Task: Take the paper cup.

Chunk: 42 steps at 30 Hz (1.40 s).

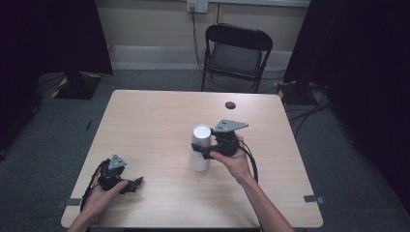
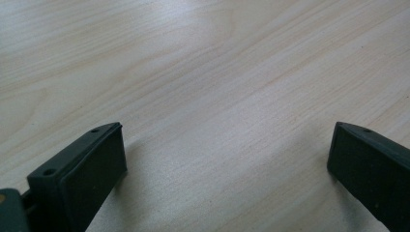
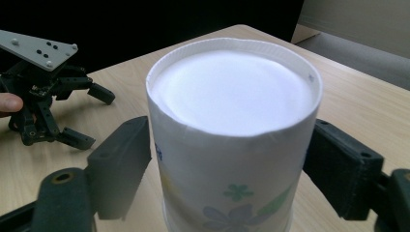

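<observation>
A white paper cup [image 1: 200, 145] with a blue and green flower print stands bottom up near the middle of the wooden table [image 1: 154, 121]. My right gripper [image 1: 201, 152] reaches it from the right. In the right gripper view the cup [image 3: 232, 145] sits between the two black pads, and both pads touch its sides below the rim, so the right gripper [image 3: 229, 162] is shut on it. My left gripper [image 1: 137, 184] rests in a hand near the table's front left corner. Its jaws stand wide apart over bare wood, so the left gripper [image 2: 227, 159] is open. That left gripper [image 3: 82, 116] also appears beyond the cup.
A small dark round spot [image 1: 230, 105] lies on the table's far side. A black folding chair [image 1: 237, 53] stands behind the table. Cables run over the grey floor [image 1: 309, 108] at the right, and dark curtains hang at both sides.
</observation>
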Tool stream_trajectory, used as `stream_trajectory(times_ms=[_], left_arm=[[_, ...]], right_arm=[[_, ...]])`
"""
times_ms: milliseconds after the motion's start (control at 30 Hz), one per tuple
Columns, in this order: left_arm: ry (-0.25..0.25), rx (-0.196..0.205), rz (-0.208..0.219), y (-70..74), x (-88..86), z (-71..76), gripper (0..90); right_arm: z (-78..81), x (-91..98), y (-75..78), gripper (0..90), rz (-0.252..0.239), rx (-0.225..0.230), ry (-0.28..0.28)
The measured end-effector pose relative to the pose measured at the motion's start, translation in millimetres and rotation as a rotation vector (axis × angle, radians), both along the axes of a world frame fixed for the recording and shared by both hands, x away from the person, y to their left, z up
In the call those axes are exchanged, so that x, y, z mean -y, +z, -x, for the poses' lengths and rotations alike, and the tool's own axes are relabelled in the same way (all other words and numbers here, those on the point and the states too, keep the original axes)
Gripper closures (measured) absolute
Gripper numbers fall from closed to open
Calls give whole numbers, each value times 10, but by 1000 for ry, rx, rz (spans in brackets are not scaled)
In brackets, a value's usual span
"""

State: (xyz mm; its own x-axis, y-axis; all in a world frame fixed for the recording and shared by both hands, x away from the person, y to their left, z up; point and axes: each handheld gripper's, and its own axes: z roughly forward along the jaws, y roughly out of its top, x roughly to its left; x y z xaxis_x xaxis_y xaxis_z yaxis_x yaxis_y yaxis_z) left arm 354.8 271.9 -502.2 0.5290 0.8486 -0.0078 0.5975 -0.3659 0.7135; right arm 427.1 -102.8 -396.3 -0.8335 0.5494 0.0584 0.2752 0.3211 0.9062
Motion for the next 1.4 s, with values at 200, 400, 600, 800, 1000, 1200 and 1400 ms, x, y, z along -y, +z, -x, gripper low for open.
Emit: stream_trajectory(times_ms=[200, 400, 600, 800, 1000, 1200, 1400], left_arm=[[0, 0, 0, 0, 0, 0, 0], [0, 0, 0, 0, 0, 0, 0], [0, 0, 0, 0, 0, 0, 0], [0, 0, 0, 0, 0, 0, 0], [0, 0, 0, 0, 0, 0, 0], [0, 0, -4, 1, -1, 1, 0], [0, 0, -4, 1, -1, 1, 0]], right_arm=[[-4, 18, -19, 263, 2, -5, -10], [-2, 5, -8, 274, -5, 3, -17], [3, 9, 3, 277, -5, 7, -18], [17, 13, 33, 277, -12, 18, -24], [17, 25, 62, 278, -26, 23, -24], [9, 37, 91, 280, -43, 24, -22], [26, 50, 147, 281, -61, 46, -29]])
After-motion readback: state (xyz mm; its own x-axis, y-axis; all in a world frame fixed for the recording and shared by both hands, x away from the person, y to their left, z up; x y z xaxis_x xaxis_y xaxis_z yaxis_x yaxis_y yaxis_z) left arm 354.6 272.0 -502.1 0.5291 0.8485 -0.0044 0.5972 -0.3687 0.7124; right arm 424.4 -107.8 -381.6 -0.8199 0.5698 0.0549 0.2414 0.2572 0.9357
